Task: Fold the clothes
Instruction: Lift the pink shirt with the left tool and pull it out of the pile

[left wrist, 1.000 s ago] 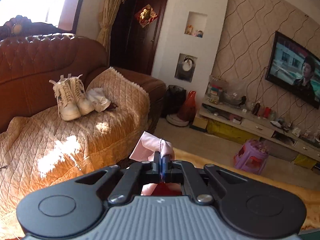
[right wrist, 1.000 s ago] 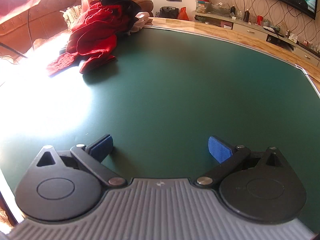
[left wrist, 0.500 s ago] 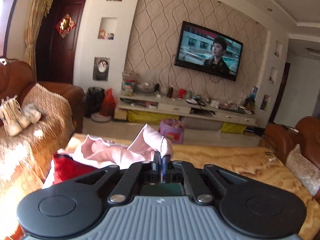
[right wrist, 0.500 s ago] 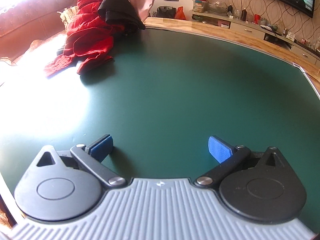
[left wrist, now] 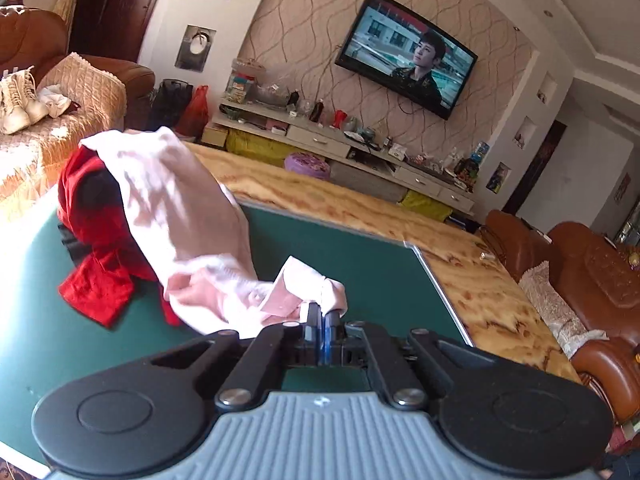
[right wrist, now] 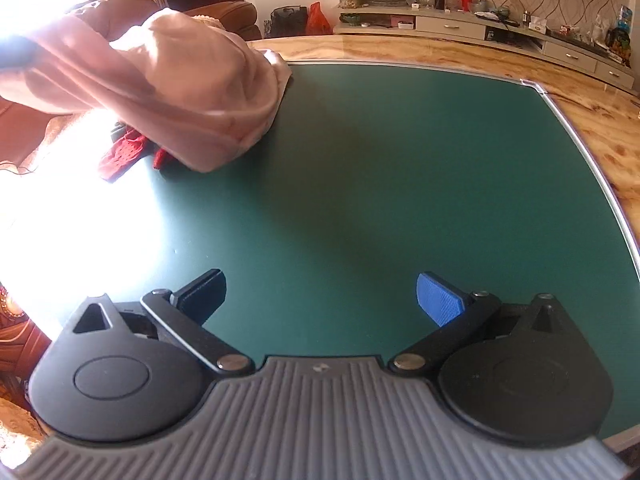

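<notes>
garment: pink shirt (left wrist: pixel 180 216) draped off red clothes pile (left wrist: pixel 100 240) onto green surface (right wrist: pixel 400 168) | left hand-held gripper (left wrist: pixel 322 320): pressed together, pinching a shirt edge | right hand-held gripper (right wrist: pixel 320 300): spread, empty over bare surface | handling: light, limp, slides easily; likely best taken at hems or corners

The right tool (right wrist: pixel 318 294) hangs over the green table (right wrist: pixel 400 180), jaws wide apart and nothing between them. At upper left a pink shirt (right wrist: pixel 180 92) drapes onto the table, covering most of a red garment (right wrist: pixel 124 154) beneath it
</notes>
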### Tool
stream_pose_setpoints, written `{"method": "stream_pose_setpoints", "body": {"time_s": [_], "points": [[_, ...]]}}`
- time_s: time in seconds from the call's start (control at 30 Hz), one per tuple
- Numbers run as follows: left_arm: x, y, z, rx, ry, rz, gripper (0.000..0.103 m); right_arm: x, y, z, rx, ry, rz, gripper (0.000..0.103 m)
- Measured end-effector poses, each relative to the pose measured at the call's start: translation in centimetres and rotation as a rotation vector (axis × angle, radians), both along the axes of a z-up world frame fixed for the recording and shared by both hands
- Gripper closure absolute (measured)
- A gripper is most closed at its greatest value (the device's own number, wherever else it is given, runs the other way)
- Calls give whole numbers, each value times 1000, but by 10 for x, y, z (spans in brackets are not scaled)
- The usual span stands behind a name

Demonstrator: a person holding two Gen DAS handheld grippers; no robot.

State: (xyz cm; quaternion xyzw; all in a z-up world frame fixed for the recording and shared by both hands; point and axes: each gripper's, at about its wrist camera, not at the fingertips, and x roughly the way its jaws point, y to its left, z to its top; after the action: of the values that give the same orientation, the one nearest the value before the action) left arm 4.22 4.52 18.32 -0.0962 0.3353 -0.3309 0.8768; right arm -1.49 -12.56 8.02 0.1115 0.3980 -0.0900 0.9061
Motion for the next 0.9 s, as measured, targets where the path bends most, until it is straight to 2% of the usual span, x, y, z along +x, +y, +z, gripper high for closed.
{"method": "stream_pose_setpoints", "body": {"time_s": [0.07, 0.13, 0.27, 0.37, 0.43, 0.5, 0.57, 0.7, 0.9], "points": [[37, 8, 39, 19, -61, 46, 102, -2, -1, 3, 20, 5, -19, 0], [74, 9, 85, 42, -81, 90, 102, -5, -1, 5, 55, 3, -34, 0], [124, 10, 207, 42, -199, 234, 102, -11, 4, 11, 51, 0, -35, 0], [128, 0, 290, 3, -296, 303, 102, -14, 8, 14, 24, -4, -26, 0], [121, -7, 329, -28, -337, 322, 102, -12, 9, 13, 6, 1, -23, 0], [108, -14, 363, -90, -372, 320, 102, -12, 11, 13, 3, 6, -21, 0], [90, -22, 390, -135, -418, 293, 102, -12, 13, 13, 5, 13, -16, 0], [62, -42, 423, -165, -461, 242, 102, -14, 15, 14, -3, 9, -13, 0], [25, -74, 433, -187, -470, 127, 102, -22, 8, 27, 53, -51, 7, 0]]}}
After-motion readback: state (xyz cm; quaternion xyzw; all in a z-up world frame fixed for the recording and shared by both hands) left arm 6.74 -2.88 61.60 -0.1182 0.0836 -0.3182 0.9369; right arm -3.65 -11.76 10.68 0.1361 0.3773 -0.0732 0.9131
